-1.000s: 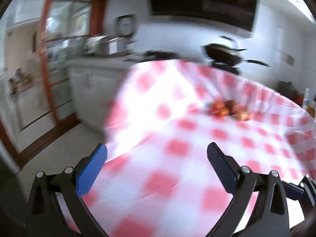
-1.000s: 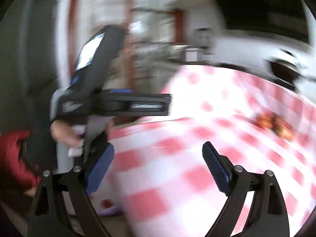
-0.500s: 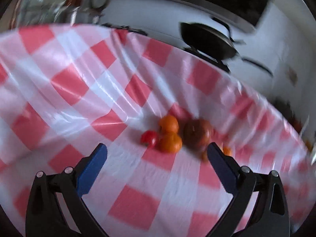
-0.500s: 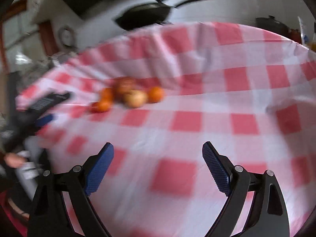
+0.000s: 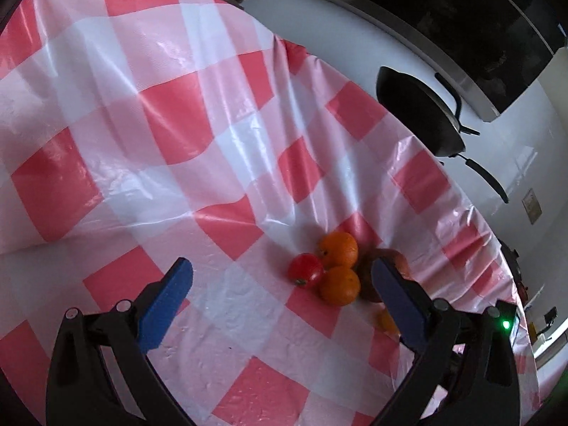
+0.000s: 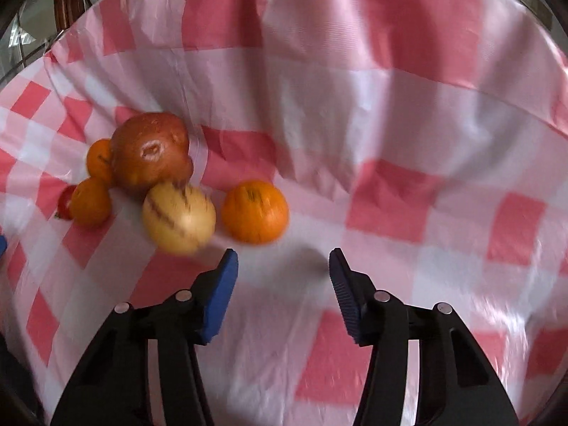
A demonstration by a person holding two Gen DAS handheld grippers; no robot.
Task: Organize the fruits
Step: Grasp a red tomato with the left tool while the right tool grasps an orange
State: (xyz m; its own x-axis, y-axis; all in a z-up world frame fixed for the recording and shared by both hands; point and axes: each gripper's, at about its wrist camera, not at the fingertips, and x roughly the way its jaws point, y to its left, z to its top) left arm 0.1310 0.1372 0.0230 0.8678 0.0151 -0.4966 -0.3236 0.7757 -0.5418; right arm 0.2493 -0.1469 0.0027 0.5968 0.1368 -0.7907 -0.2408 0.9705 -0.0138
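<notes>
Fruit clustered on the checked cloth of the counter: pomegranate, striped yellow melon touching it, orange just beside the melon, two smaller oranges and a tomato behind. Right tool has just been narrowing, nothing between its pads, near the orange. Left tool wide, empty.

Both wrist views look down, sharing the fruit pile.

Three oranges, one small red tomato, one brown-red pomegranate and one pale striped melon sit on one checked tablecloth.
</notes>
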